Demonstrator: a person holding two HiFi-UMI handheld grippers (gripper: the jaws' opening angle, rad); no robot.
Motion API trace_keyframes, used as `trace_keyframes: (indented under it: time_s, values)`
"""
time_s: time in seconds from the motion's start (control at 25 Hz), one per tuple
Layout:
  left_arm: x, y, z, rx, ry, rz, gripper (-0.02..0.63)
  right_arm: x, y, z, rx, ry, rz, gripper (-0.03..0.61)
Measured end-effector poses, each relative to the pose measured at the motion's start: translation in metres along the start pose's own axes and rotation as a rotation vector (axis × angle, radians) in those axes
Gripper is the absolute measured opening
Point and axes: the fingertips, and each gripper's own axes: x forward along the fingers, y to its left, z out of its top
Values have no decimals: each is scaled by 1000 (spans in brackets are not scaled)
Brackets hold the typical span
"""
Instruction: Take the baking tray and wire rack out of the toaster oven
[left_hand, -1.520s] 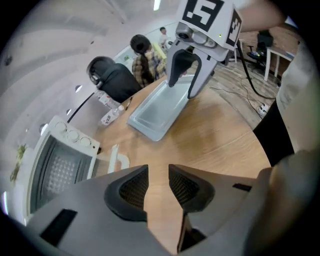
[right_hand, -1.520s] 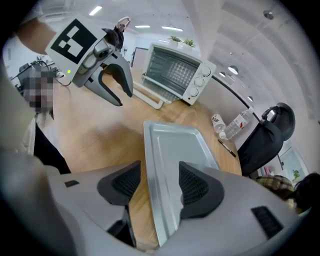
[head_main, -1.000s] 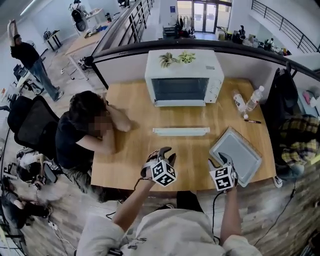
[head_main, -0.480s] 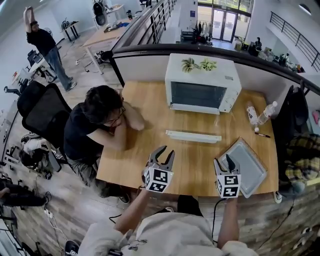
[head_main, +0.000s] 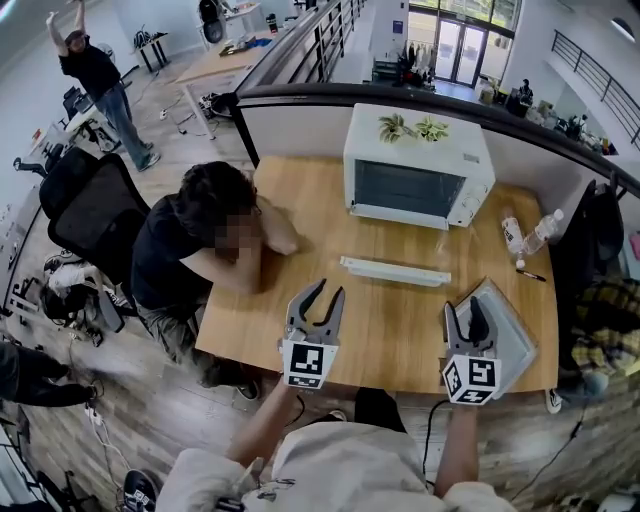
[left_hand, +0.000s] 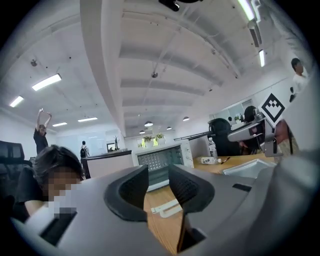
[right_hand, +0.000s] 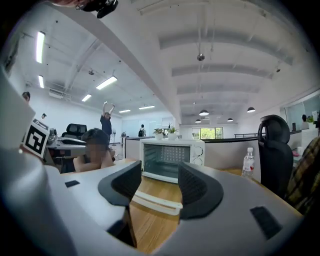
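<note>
Seated person (head_main: 200, 240), bottles (head_main: 545, 231), perhaps pen (head_main: 531, 275)

No word, brand or number is showing clearly enough to read. The left tongs (head_main: 331, 288) and the right tongs (head_main: 465, 304) are carrying only black-and-white square markers. The labels on the bottles (head_main: 512, 235) on the worktop (head_main: 390, 320) are showing too small to read.

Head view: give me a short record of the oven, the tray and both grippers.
toaster oven: far side of the table, two plants on top
baking tray: on the table, right side, outside the oven
white bar: on the table before the oven
left gripper: jaws apart, empty
right gripper: jaws apart, empty
wire rack: not seen on the table
</note>
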Motion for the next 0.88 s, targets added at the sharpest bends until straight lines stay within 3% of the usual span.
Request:
trace_keyframes:
  time_s: [0.24, 0.88]
  values:
    - [-15, 13, 7, 5, -43, 62, 141, -3, 7, 6, -56, -41, -43, 244]
    - [-17, 4, 0, -14, -18, 38, 141, -12, -4, 3, -49, -39, -94, 244]
